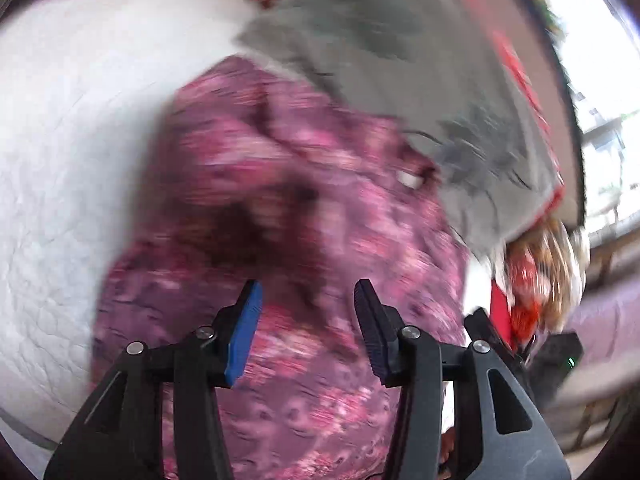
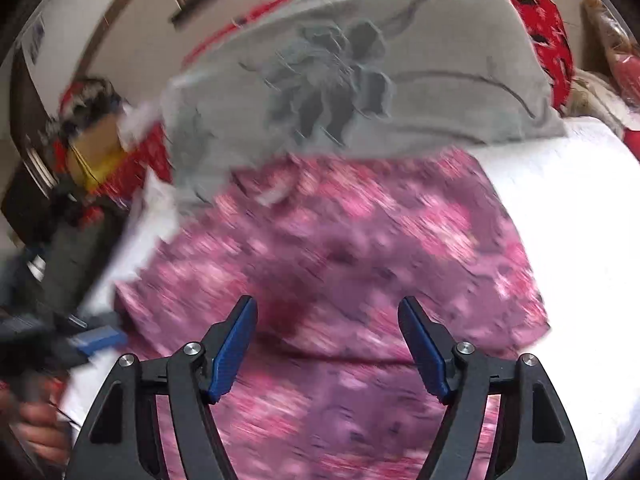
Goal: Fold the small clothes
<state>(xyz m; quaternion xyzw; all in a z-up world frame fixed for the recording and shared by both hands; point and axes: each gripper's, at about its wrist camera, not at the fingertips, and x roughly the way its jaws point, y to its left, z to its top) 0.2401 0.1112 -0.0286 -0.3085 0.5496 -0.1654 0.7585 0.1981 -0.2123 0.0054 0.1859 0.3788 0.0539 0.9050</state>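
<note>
A pink and purple patterned garment [image 1: 288, 208] lies crumpled on a white bedsheet [image 1: 72, 128]; it also shows in the right wrist view [image 2: 360, 240]. My left gripper [image 1: 308, 292] is open just above its near part, holding nothing. My right gripper [image 2: 328, 308] is open wide above the same garment, also empty. Both views are blurred by motion. The other gripper shows at the left edge of the right wrist view [image 2: 92, 336], and at the right of the left wrist view [image 1: 492, 332].
A grey cushion with a dark flower print [image 2: 360, 80] lies just behind the garment, also in the left wrist view [image 1: 400, 60]. Red patterned fabric [image 2: 540, 32] lies beyond it. The white sheet [image 2: 568, 208] extends to the right.
</note>
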